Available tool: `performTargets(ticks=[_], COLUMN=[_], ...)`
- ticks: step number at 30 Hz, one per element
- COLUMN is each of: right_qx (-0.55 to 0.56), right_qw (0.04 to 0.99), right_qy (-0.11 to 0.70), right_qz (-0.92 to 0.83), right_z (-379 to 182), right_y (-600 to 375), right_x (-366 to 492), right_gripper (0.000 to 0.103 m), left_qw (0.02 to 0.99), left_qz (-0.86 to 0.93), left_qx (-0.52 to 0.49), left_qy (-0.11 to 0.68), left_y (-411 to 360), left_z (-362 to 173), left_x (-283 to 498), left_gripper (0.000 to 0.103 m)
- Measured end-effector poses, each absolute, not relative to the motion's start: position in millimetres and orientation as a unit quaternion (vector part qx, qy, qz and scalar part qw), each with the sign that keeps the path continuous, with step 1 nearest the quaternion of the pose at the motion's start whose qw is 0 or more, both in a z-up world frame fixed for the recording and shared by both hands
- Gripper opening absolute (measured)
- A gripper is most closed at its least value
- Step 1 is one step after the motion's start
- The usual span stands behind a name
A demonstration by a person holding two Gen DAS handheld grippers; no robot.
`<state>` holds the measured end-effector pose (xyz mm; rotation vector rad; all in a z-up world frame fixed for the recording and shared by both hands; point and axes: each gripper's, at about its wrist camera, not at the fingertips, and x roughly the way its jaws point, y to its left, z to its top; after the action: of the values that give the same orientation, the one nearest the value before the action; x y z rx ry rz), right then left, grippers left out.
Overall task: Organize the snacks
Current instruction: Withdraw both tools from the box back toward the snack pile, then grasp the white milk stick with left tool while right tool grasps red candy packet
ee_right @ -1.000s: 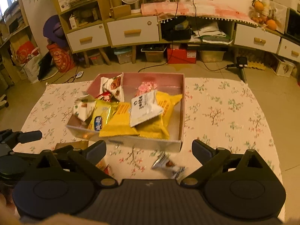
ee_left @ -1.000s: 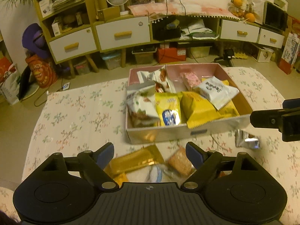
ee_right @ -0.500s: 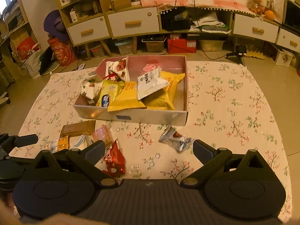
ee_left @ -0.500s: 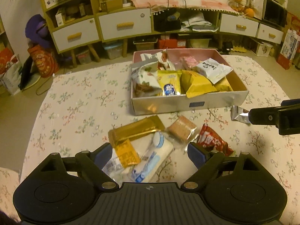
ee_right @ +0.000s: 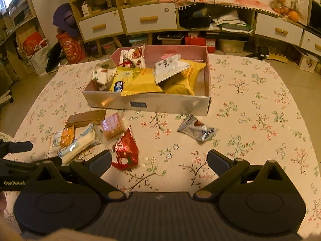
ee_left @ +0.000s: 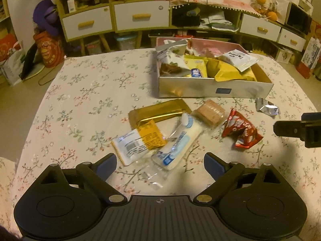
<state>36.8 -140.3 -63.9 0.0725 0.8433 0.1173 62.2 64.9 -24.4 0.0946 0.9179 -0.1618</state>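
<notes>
Packets [ee_left: 160, 136] lie near the box [ee_left: 214, 89], awaiting pickup; left gripper [ee_left: 160, 163] just opened wide, empty, right gripper [ee_right: 159, 161] likewise wide.

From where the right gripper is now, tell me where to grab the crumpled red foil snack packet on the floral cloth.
The red foil snack packet lies crumpled just ahead of the right gripper, whose jaws are open. Probably best to come from above and pinch its raised, pointed upper end, which stands clear of the biscuit pack.
</notes>
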Motion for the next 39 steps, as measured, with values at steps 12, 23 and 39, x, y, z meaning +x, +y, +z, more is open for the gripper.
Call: performTargets(ticks=[12, 23, 39], right_qx=[-0.006, -0.009, -0.003], right_qw=[0.904, 0.907, 0.894], right_qy=[0.419, 0.394, 0.421], right_qz=[0.084, 0.147, 0.154], right_z=[-80, -88, -95], right_y=[-122, -118, -114], right_x=[40, 52, 64], right_gripper=[0.103, 0.088, 0.034], left_qw=[0.901, 0.893, 0.886], left_qz=[-0.123, -0.199, -0.206], left_qx=[0.078, 0.087, 0.080], left_qy=[0.409, 0.394, 0.409], left_y=[72, 50, 33], left_z=[-40, -50, -56], left_x=[72, 81, 86], left_gripper=[0.093, 0.062, 0.043])
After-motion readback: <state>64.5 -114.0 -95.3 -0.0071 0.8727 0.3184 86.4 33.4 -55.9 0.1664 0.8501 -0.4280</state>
